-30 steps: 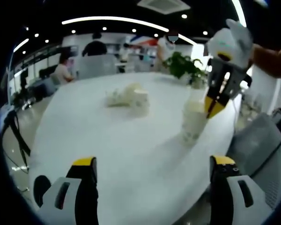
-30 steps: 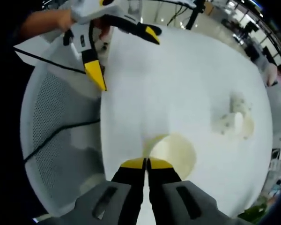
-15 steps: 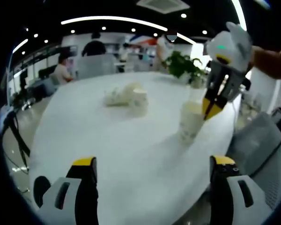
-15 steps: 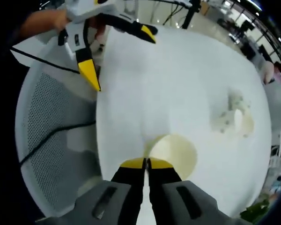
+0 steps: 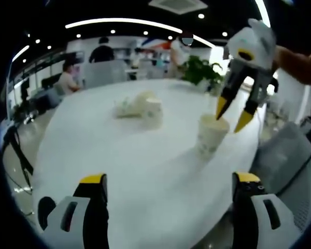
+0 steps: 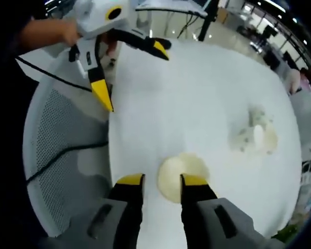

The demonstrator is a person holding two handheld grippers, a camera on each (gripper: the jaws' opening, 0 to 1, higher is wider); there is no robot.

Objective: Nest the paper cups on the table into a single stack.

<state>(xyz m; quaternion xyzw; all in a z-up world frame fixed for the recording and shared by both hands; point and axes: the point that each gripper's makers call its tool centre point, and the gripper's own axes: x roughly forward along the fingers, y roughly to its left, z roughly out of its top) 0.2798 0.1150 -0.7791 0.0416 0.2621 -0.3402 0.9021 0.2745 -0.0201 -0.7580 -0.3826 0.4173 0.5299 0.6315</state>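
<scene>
Right tongs (image 5: 232, 115) now parted, paper cup (image 5: 210, 136) upright just below

White round table (image 5: 119, 155) — smooth, glossy top, bare over most of its surface. One paper cup (image 5: 210, 136) stands upright near the table's edge, mouth up, cream-coloured inside; in the right gripper view the same cup (image 6: 182, 175) is seen from above, rim a clean circle. Well apart from it, toward the middle of the table, lies a small cluster of white cups (image 5: 140, 106) — at least one on its side with its open mouth showing (image 6: 258, 136); exact count cannot be told. The upright cup and the cluster are not touching.
</scene>
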